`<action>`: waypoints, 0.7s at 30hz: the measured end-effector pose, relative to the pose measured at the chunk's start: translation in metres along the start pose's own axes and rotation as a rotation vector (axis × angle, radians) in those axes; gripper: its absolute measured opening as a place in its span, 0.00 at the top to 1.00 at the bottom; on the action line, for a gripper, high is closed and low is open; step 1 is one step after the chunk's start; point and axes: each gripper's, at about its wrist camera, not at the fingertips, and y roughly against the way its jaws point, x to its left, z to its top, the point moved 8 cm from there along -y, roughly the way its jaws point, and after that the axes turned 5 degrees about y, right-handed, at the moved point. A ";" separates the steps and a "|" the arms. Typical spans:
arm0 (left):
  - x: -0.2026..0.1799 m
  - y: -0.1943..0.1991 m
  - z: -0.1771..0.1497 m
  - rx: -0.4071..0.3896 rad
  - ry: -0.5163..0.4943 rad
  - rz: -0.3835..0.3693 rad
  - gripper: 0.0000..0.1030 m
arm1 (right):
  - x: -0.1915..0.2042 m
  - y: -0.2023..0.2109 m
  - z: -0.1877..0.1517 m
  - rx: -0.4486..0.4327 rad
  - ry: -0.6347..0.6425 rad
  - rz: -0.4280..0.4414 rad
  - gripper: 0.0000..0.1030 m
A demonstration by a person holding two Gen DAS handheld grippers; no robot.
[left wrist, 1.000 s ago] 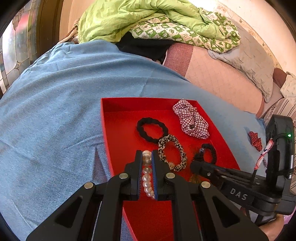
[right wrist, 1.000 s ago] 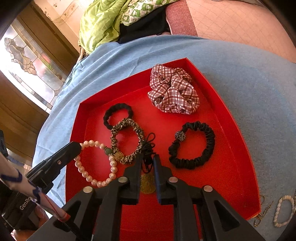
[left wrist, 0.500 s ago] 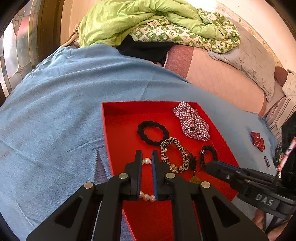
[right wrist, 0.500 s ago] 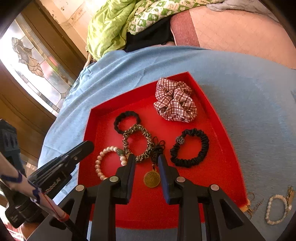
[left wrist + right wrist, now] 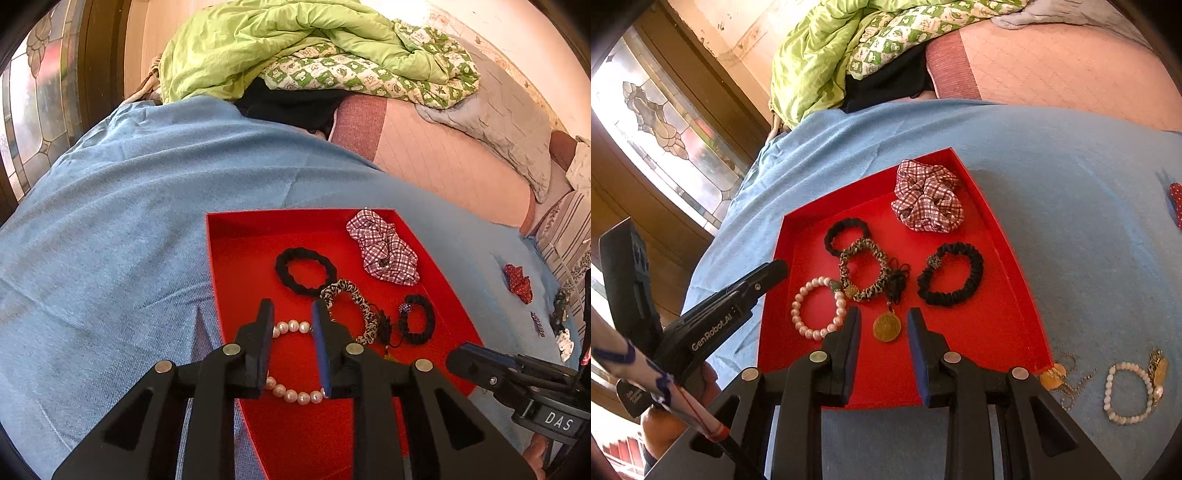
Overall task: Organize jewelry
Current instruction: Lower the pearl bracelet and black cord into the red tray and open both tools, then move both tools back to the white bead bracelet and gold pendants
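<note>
Pearl bracelet (image 5: 818, 308) lies in red tray (image 5: 1004, 317); both hand-held grippers gape empty.

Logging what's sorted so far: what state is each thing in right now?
Left gripper: jaws open, empty.
Right gripper: jaws open, empty.
Pink pearl bracelet: lying in red tray.
Gold coin pendant: in tray.
White bead bracelet: outside tray, on blue cloth.

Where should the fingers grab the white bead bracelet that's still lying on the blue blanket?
Probably best from straight above, pinching one strand of the white bead bracelet on its near-left arc. It lies flat as an open loop on the blue blanket, so one finger can drop inside the ring and one outside. That side is bare; the far-right side has gold charms bunched against it.
</note>
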 end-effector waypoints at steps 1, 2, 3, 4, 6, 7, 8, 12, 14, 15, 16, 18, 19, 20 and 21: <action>0.000 0.000 0.000 0.000 0.000 0.000 0.80 | 0.000 0.000 0.000 0.000 0.000 -0.002 0.73; 0.000 0.000 0.000 -0.001 -0.001 0.003 0.80 | -0.001 0.001 0.000 0.000 -0.002 -0.001 0.73; -0.001 0.000 0.000 -0.003 -0.002 0.006 0.79 | -0.001 0.002 -0.001 0.000 -0.004 0.002 0.73; 0.000 0.000 0.001 -0.005 -0.002 0.009 0.77 | -0.001 0.003 -0.001 -0.001 -0.005 0.002 0.73; -0.001 0.001 0.001 -0.008 -0.001 0.011 0.76 | -0.003 0.005 -0.002 -0.005 -0.007 -0.001 0.73; -0.002 0.001 0.001 -0.010 -0.001 0.010 0.75 | -0.004 0.006 -0.002 -0.006 -0.009 -0.001 0.73; -0.003 0.001 0.002 -0.012 -0.001 0.010 0.75 | -0.005 0.008 -0.003 -0.006 -0.011 -0.001 0.73; -0.008 0.001 0.001 -0.015 -0.014 0.010 0.74 | -0.011 0.013 -0.005 -0.008 -0.016 -0.008 0.73; -0.010 0.001 0.001 -0.017 -0.020 0.012 0.74 | -0.015 0.015 -0.008 -0.005 -0.018 -0.014 0.73; -0.011 0.001 0.001 -0.017 -0.023 0.013 0.74 | -0.017 0.016 -0.010 -0.004 -0.020 -0.017 0.73; -0.011 0.000 0.000 -0.016 -0.026 0.014 0.74 | -0.019 0.016 -0.011 -0.002 -0.021 -0.019 0.73; -0.014 0.000 0.000 -0.016 -0.030 0.014 0.74 | -0.024 0.017 -0.015 0.005 -0.027 -0.024 0.73; -0.014 0.000 0.000 -0.016 -0.032 0.014 0.74 | -0.025 0.018 -0.016 0.007 -0.028 -0.024 0.73; -0.016 -0.001 0.000 -0.015 -0.035 0.014 0.74 | -0.028 0.019 -0.019 0.010 -0.029 -0.028 0.73; -0.017 -0.001 0.000 -0.015 -0.038 0.015 0.74 | -0.031 0.020 -0.020 0.012 -0.030 -0.031 0.73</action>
